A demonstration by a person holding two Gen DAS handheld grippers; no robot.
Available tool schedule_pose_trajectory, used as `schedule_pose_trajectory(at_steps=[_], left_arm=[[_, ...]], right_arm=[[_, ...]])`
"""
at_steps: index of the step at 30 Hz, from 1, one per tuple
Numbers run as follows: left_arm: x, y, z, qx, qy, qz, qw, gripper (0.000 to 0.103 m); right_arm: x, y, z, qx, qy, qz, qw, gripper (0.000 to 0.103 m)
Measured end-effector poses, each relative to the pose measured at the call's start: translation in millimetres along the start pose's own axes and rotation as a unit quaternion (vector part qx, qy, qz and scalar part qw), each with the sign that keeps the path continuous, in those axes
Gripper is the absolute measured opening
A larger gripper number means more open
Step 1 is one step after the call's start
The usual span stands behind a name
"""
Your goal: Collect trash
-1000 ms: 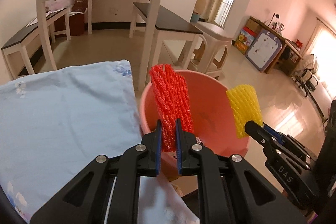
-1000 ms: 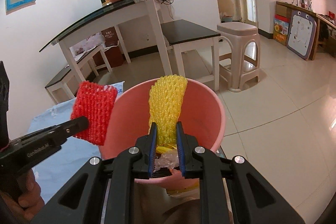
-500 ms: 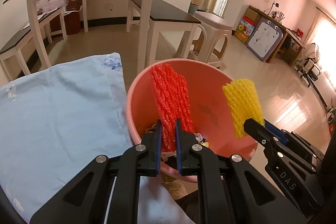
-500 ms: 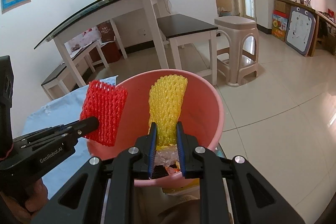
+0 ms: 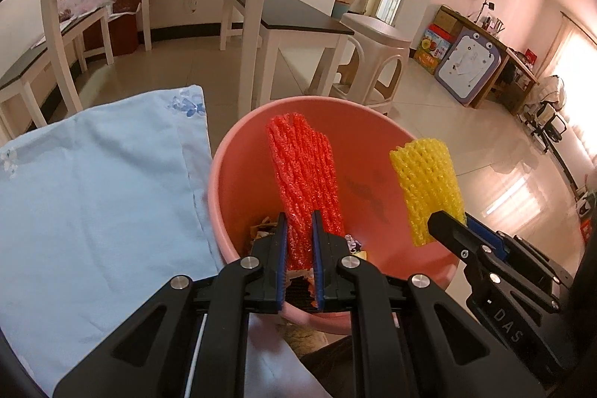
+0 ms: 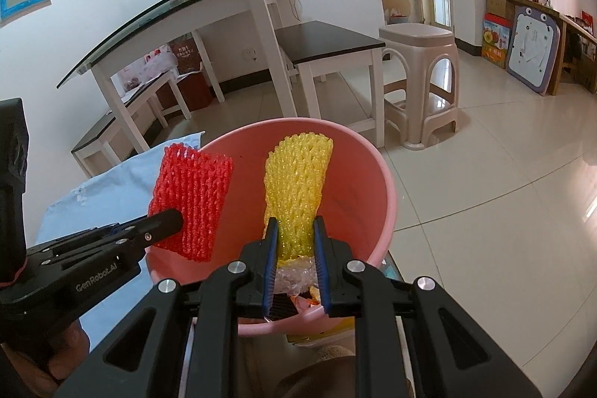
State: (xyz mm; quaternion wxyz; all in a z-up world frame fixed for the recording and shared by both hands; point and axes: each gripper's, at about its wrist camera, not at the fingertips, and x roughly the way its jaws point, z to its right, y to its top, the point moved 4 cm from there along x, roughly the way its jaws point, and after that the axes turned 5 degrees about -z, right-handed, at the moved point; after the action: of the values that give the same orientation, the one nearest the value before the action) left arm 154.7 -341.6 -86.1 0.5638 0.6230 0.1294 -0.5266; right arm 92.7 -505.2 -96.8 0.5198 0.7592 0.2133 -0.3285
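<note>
A pink plastic bucket stands below both grippers with crumpled wrappers at its bottom. My left gripper is shut on a red foam fruit net, which sticks up over the bucket's mouth. The same red foam net shows at the left in the right wrist view. My right gripper is shut on a yellow foam fruit net, also held above the bucket. That yellow net appears at the right in the left wrist view.
A light blue cloth covers the surface left of the bucket. Behind stand a glass-topped white table, dark-topped benches and a beige plastic stool. Tiled floor spreads to the right.
My left gripper has moved forward and down with the red net, from over the near rim to above the bucket's inside. The right gripper with the yellow net has stayed put.
</note>
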Motion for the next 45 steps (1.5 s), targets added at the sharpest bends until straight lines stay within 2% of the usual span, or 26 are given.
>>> schedule_pose_trajectory(at_steps=[4, 6, 8, 9, 13, 17, 35, 45], left_arm=[[3, 1, -2, -0.005, -0.007, -0.008, 0.9999, 0.016], [3, 1, -4, -0.009, -0.014, -0.012, 0.9998, 0.032], [3, 2, -5, -0.011, -0.018, -0.009, 0.9997, 0.041], [2, 2, -5, -0.010, -0.022, -0.006, 0.9997, 0.043], [-1, 3, -3, -0.007, -0.029, -0.005, 0.9995, 0.045], [-4, 3, -3, -0.006, -0.031, -0.002, 0.9995, 0.046], [-38, -3, 1, 0.012, -0.004, 0.035, 0.9993, 0.046], [-75, -12, -12, 0.005, 0.023, 0.064, 0.9977, 0.046]], right_arm=[[1, -1, 2, 0.003, 0.000, 0.000, 1.000, 0.019], [1, -2, 3, 0.005, 0.000, 0.001, 1.000, 0.019], [2, -2, 5, 0.009, 0.001, 0.000, 1.000, 0.020], [2, -3, 6, 0.010, 0.001, 0.000, 1.000, 0.020], [3, -4, 8, 0.014, 0.000, 0.000, 1.000, 0.024], [0, -4, 9, 0.019, -0.002, 0.005, 1.000, 0.040], [-32, -7, -1, 0.014, 0.015, 0.030, 0.999, 0.060], [-64, -19, -34, -0.019, 0.035, 0.053, 0.998, 0.067]])
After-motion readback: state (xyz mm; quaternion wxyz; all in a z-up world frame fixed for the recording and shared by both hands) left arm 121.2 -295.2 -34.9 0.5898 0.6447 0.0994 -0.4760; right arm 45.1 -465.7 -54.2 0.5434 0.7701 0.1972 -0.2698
